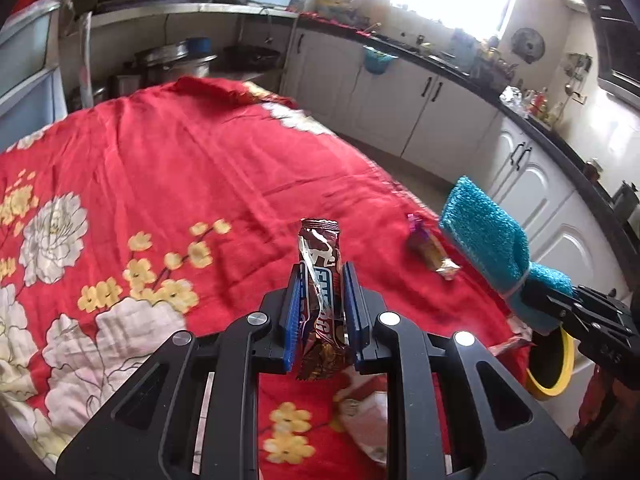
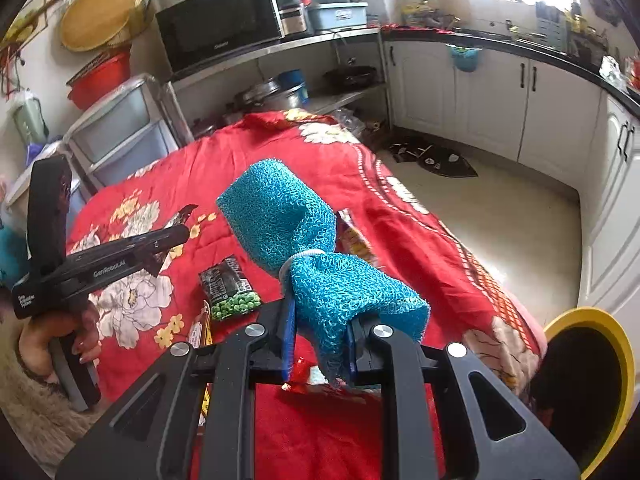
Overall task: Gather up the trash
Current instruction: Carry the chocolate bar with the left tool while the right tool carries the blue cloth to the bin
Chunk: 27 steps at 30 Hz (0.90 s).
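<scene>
We are gripping a brown foil snack wrapper (image 1: 320,280) in the left gripper (image 1: 322,312) and a teal mesh scrubber (image 2: 320,264) in the right gripper (image 2: 320,344), jaws clamped, above the red floral bedspread (image 1: 180,168); next we are probably carrying both to the yellow-rimmed bin (image 2: 624,344), near right.

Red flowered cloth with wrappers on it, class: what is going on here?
A person is clearing litter off the red floral cloth, with tongs in each hand. The left tongs grip a brown snack wrapper; the right tongs grip a teal mesh scrubber. A pea packet and another wrapper lie on the cloth. A yellow-rimmed bin stands alongside.
</scene>
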### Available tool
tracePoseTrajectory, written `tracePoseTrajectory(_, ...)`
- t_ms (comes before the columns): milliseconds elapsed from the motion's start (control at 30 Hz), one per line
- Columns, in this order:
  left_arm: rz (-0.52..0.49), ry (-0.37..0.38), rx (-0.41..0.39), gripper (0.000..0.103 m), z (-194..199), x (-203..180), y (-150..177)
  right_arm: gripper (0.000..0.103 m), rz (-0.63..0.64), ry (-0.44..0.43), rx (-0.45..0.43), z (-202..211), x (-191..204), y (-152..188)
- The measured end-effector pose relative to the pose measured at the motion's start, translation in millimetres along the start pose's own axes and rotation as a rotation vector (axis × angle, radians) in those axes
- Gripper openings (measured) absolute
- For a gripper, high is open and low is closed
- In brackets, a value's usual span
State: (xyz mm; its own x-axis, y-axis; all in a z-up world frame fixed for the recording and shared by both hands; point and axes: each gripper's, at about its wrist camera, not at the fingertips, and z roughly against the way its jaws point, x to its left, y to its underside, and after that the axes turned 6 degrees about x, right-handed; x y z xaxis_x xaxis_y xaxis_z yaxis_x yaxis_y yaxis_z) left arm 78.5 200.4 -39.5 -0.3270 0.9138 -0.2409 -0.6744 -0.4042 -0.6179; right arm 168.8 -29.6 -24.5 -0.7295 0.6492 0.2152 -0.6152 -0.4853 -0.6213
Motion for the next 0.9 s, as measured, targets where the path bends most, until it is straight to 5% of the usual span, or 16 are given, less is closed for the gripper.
tracePoseTrajectory(900,-0.181,0.145,-0.013,0.014,2.8,-108.8,1.3,0.018,-0.147,0.148,-0.104,76.8,-51.0,43.0)
